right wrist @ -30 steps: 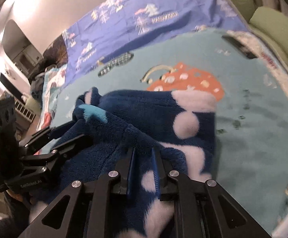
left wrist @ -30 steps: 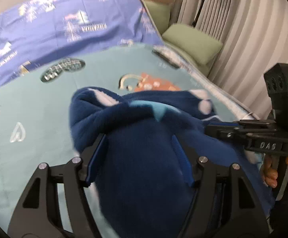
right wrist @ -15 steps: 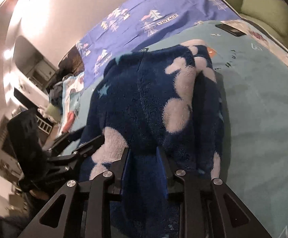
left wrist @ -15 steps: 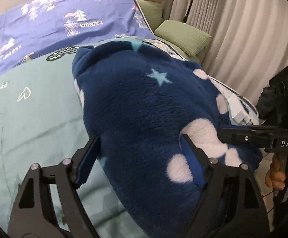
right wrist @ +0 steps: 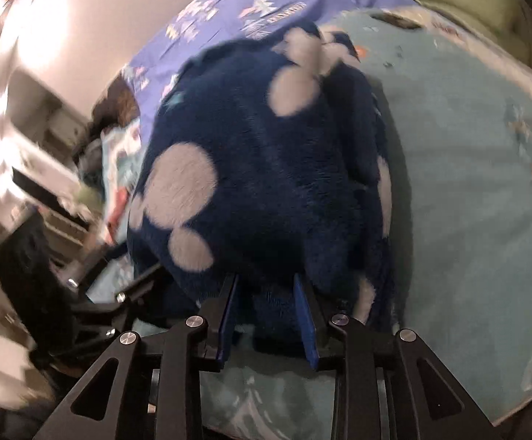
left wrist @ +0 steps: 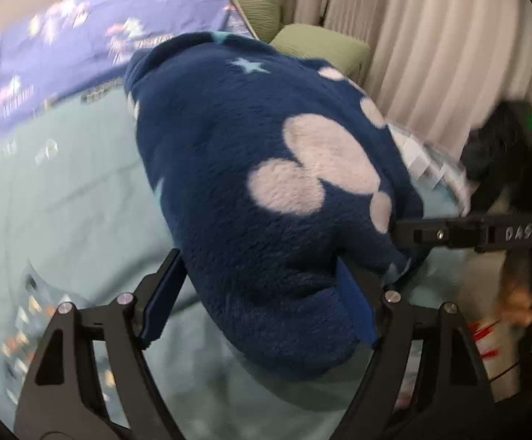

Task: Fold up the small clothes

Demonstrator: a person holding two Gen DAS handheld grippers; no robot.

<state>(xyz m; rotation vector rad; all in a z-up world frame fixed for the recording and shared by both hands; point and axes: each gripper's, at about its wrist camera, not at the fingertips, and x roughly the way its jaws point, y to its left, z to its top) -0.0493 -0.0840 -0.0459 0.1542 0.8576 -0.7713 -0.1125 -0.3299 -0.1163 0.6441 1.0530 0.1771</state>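
A dark blue fleece garment with white blobs and pale stars hangs lifted over a teal blanket. My left gripper has its jaws wide apart with a thick bunch of the fleece between them. My right gripper is closed onto a fold of the same garment at its near edge. The right gripper also shows at the right of the left wrist view, its tip in the fleece. The left gripper shows at the lower left of the right wrist view.
The teal blanket covers a bed with a purple tree-print sheet behind it. Green cushions and pale curtains stand at the right. Shelves and clutter lie beyond the bed's left side.
Both grippers have raised the garment off the blanket and drawn it toward me; it went from lying crumpled to hanging spread between them.
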